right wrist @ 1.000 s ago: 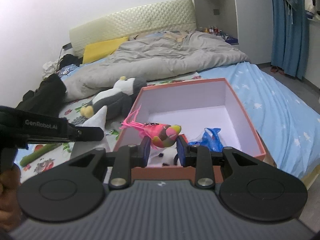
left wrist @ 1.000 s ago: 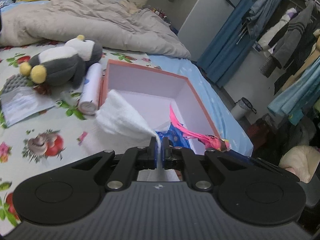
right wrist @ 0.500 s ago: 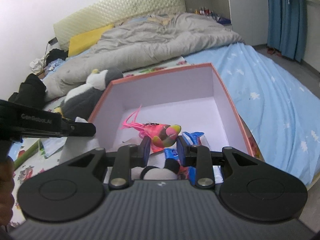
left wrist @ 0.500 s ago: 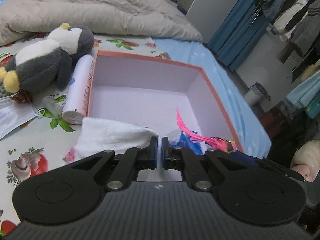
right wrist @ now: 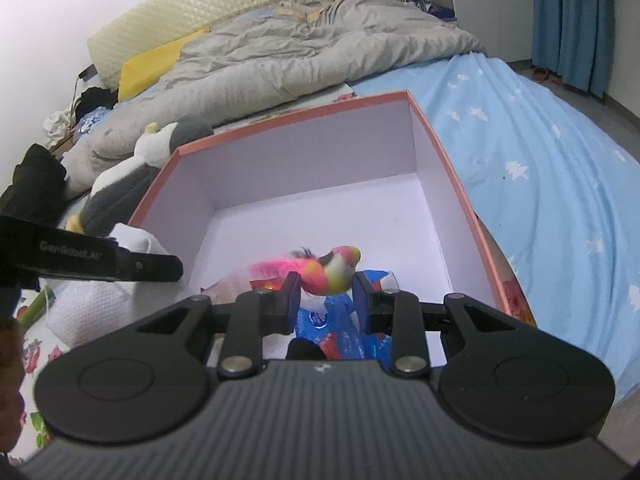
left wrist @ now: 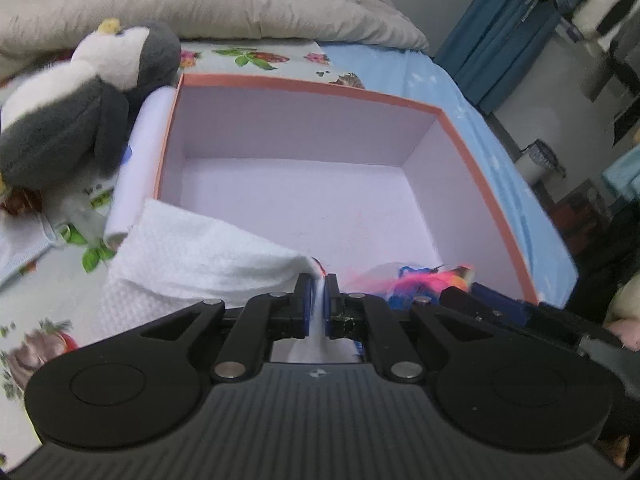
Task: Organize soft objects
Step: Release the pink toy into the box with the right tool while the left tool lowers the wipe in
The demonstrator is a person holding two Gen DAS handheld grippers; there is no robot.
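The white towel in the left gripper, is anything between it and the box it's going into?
Only the box's own near left wall. The white towel, pinched in the left gripper, drapes over that orange rim, mostly outside. Inside, the floor ahead looks bare; blue packets and the right gripper's pink toy occupy the near corner.

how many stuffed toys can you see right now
2: a penguin plush lying on the bed left of the box, and a pink toy in the right gripper. Others may be hidden.

The square cardboard box (left wrist: 476, 168) is showing a salmon-orange rim and pale lilac walls. The waffle-textured cloth (left wrist: 208, 256) is looking plain white, and the soft feathered toy (right wrist: 328, 268) is glowing pink (with yellow-green patches).
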